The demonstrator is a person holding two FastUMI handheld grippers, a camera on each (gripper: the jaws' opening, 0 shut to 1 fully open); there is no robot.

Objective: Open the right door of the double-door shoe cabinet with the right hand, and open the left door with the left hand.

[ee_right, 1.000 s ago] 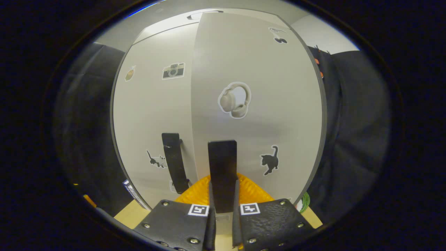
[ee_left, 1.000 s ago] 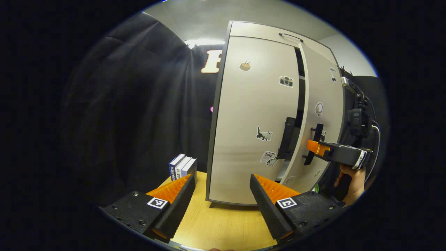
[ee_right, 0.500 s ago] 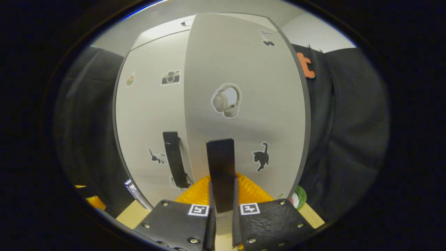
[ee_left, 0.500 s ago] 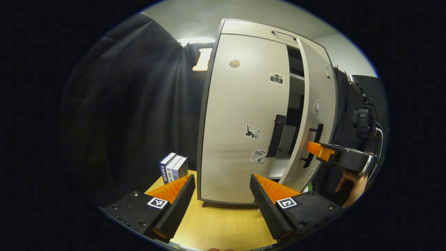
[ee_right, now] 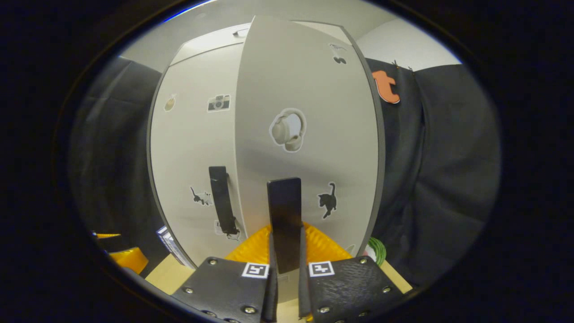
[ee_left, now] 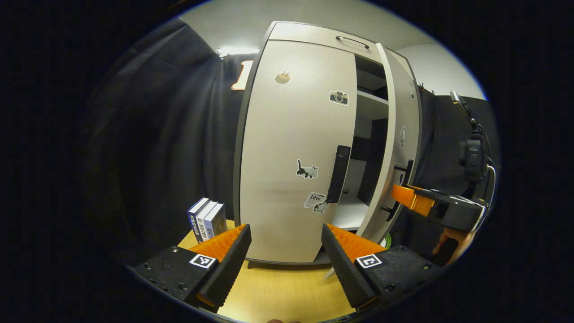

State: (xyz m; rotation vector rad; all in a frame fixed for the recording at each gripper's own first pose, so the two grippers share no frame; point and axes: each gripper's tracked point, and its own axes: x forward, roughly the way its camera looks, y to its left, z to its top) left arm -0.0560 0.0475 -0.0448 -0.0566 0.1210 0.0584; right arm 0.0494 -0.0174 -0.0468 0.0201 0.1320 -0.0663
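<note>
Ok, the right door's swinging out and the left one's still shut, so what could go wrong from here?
1. The right gripper pinches only the thin right handle; if the pull drifts off the door's arc, it may slip out.
2. The left gripper is open and well short of the left handle; coming in off-line, it could bump the left door instead.
3. The books stand beside the cabinet, so a wide left swing might topple them.

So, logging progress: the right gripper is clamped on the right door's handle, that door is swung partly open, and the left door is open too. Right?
Not quite. The left door is shut, its handle untouched, as the left gripper view shows. The right gripper does clamp the right door's handle, and the right door is partly open.
</note>
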